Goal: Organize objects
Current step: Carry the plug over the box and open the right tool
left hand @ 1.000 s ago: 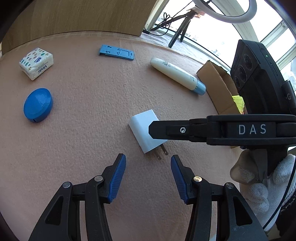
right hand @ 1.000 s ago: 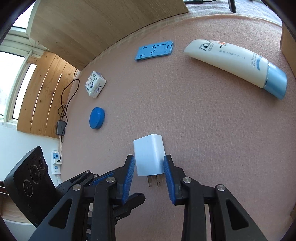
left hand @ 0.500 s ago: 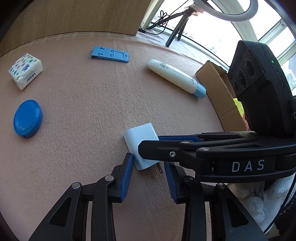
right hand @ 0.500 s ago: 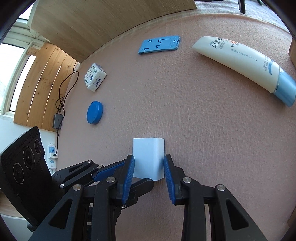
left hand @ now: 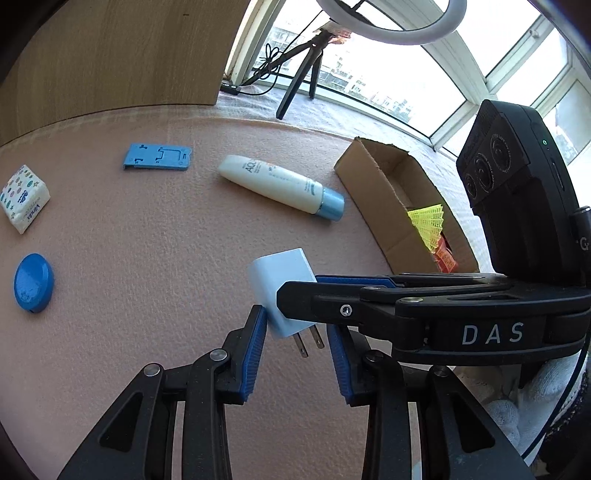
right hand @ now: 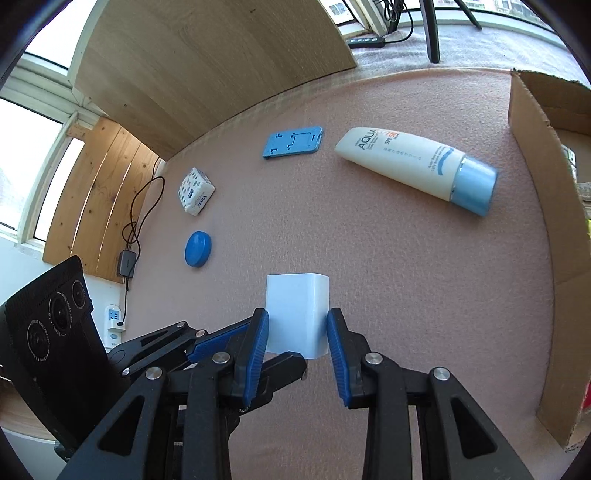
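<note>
Open worktop [right hand: 369, 266] ahead of the charger [right hand: 297, 317]; lotion tube [right hand: 413, 168] lies farther off, cardboard box [right hand: 532, 206] walls the right side.

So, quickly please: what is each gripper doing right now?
Left gripper: open, around the charger's prongs, holding nothing.
Right gripper: closed on the white charger.

Ring light [left hand: 388, 26] on tripod [left hand: 299, 74], power strip [right hand: 365, 41], wall adapter [right hand: 126, 263].

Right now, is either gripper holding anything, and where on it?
The right gripper clamps the white charger across its two side faces, near the plug end. The left gripper is open, holding nothing.
</note>
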